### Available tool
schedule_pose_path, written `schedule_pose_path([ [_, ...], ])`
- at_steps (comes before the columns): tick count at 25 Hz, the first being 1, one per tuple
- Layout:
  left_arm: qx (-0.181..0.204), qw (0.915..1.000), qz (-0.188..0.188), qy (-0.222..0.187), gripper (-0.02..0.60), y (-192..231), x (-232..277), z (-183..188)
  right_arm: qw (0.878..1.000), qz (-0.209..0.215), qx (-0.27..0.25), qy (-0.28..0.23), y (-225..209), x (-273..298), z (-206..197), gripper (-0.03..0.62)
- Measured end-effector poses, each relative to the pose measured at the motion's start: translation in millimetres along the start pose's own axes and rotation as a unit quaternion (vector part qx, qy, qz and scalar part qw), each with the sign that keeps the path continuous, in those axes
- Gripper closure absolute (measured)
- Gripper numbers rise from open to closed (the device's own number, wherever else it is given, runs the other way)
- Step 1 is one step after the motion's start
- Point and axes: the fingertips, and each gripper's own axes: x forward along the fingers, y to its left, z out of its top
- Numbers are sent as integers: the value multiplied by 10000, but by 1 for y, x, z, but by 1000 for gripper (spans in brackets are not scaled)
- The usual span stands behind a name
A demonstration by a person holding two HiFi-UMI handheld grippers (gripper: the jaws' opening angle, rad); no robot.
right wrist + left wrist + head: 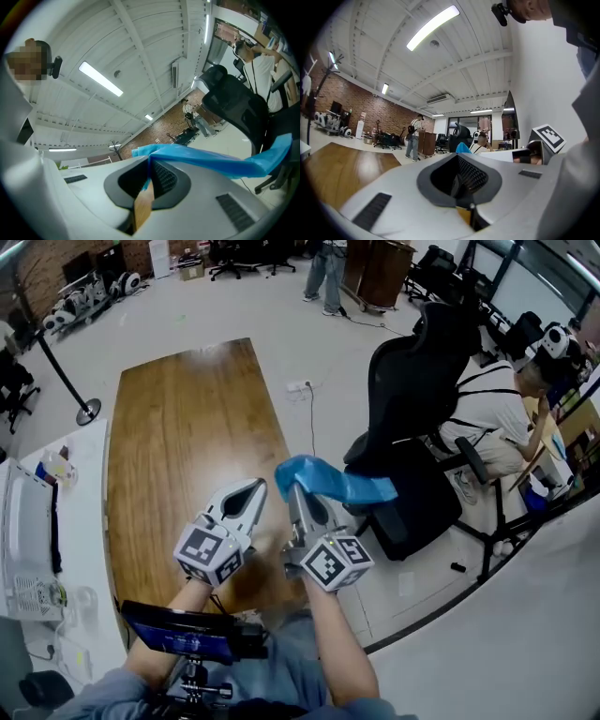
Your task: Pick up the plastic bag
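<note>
A blue plastic bag [336, 483] hangs in the air off the right edge of the wooden table [187, 437], trailing to the right. My right gripper [293, 486] is shut on its left end. In the right gripper view the bag [211, 159] is pinched between the closed jaws and streams off to the right. My left gripper [257, 489] sits just left of the right one, above the table, with its jaws closed and nothing between them [457, 180]. Both grippers point up and away from me.
A black office chair [412, 427] stands right of the table, with a seated person [497, 418] behind it. A white side table [56, 521] with a device is at the left. A person [325, 273] stands far back. A stanchion post [66, 381] is at the far left.
</note>
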Motion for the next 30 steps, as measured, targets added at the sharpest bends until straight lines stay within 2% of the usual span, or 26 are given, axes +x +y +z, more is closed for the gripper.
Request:
schedule_pose_path([
  [13,-44,9961,874,69,575,71,-62,-8,9964,506,338,597,44,43,-77,592],
  [18,-30,9942,1070,135,575,91,-81,-13,9943,643,420,743,58,58,-100,592],
  [24,-80,9898,1417,149,575,114,-106,-19,9939,640,441,784,76,66,-124,592],
  [30,-118,9842,1757,180,575,134,-134,-28,9897,832,523,1045,101,75,-162,593],
])
